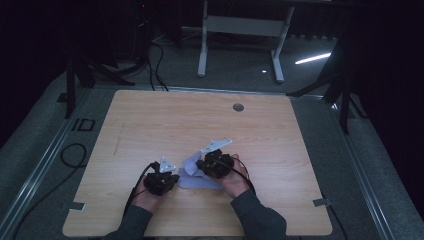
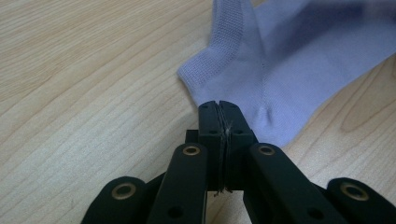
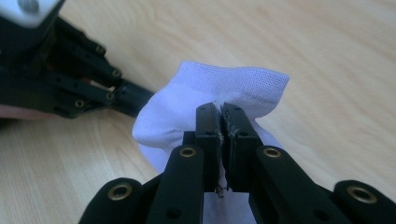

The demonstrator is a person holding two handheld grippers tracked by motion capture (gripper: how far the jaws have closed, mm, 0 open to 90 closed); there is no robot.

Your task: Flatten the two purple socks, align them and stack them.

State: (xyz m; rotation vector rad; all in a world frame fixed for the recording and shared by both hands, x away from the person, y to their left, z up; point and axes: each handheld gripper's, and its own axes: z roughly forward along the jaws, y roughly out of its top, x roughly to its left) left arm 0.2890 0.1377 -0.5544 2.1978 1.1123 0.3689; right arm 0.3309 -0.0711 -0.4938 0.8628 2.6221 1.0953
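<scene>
a pale lilac fabric sock (image 1: 192, 176) lies on the near middle of the light wooden table (image 1: 150, 120), one part raised to the right. the black left gripper (image 1: 161, 183) meets its left edge; the black right gripper (image 1: 215, 165) is at the raised part. a round grey grommet (image 1: 238, 107) sits far right.

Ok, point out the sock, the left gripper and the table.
sock (image 2: 299, 60), left gripper view, flat middle of the fabric.
left gripper (image 2: 219, 108), left gripper view, tips of its shut jaws.
table (image 1: 165, 120), high view, bare wood.
</scene>
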